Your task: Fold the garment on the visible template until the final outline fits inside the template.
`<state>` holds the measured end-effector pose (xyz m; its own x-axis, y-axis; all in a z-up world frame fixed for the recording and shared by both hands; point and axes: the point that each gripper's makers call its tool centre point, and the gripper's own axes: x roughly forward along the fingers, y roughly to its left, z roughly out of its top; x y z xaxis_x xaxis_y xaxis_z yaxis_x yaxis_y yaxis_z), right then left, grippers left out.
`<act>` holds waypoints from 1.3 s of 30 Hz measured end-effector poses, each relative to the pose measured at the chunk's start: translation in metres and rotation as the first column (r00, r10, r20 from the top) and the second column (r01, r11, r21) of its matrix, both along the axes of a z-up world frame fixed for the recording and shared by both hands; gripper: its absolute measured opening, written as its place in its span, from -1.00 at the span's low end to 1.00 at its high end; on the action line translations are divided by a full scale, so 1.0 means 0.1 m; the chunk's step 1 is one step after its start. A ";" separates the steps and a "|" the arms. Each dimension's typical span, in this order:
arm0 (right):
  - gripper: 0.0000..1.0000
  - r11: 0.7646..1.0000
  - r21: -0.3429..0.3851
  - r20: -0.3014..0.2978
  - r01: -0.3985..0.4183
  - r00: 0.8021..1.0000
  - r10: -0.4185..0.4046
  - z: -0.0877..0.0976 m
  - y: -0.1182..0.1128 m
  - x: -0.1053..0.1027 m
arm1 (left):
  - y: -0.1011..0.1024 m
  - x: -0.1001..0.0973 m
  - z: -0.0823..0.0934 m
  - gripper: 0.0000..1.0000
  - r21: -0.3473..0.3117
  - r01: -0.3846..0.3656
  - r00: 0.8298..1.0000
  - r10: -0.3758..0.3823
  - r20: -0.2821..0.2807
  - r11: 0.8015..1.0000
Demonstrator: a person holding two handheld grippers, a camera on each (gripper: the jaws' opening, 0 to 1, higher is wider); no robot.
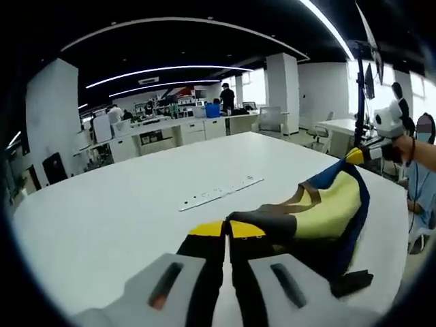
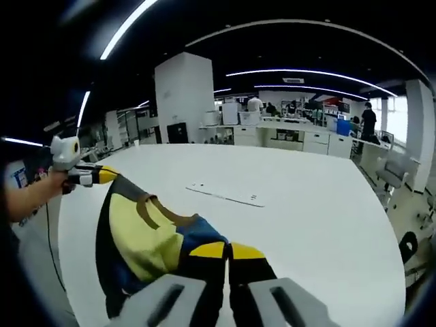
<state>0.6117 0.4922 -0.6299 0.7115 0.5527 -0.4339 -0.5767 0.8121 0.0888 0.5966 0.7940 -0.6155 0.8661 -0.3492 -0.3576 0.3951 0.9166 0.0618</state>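
Note:
A yellow, navy and blue garment [image 1: 327,204] with brown bands hangs stretched between my two grippers above the white table [image 1: 102,211]. In the left gripper view my left gripper [image 1: 226,235] is shut on one dark end of it. My right gripper [image 1: 355,157] pinches the far corner at the upper right. In the right gripper view the garment [image 2: 146,238] sags to the left of my right gripper [image 2: 228,253], which is shut on its blue edge. The left gripper [image 2: 102,176] holds the other end at the far left.
A long flat white strip [image 1: 221,192] with small marks lies mid-table, also the strip [image 2: 225,194] in the right gripper view. A person's hand [image 1: 415,150] holds the right gripper. Desks, white pillars, chairs [image 2: 392,178] and people stand beyond the table's far edge.

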 end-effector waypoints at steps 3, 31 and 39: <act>-1.00 1.000 0.019 -0.018 0.016 1.000 -0.016 -0.04 -0.02 0.15 | 0.01 0.14 -0.05 -1.00 0.058 -0.006 1.000 0.006 -0.002 0.998; -1.00 0.982 -0.004 -0.177 0.188 0.967 -0.186 -1.02 -0.17 0.98 | 0.06 1.01 -1.17 -1.00 0.116 -0.029 0.962 0.059 -0.267 0.993; -1.00 0.982 -0.027 -0.183 0.188 0.965 -0.190 -1.09 -0.16 0.98 | 0.09 1.01 -1.31 -1.00 0.137 -0.062 0.947 0.102 -0.304 0.989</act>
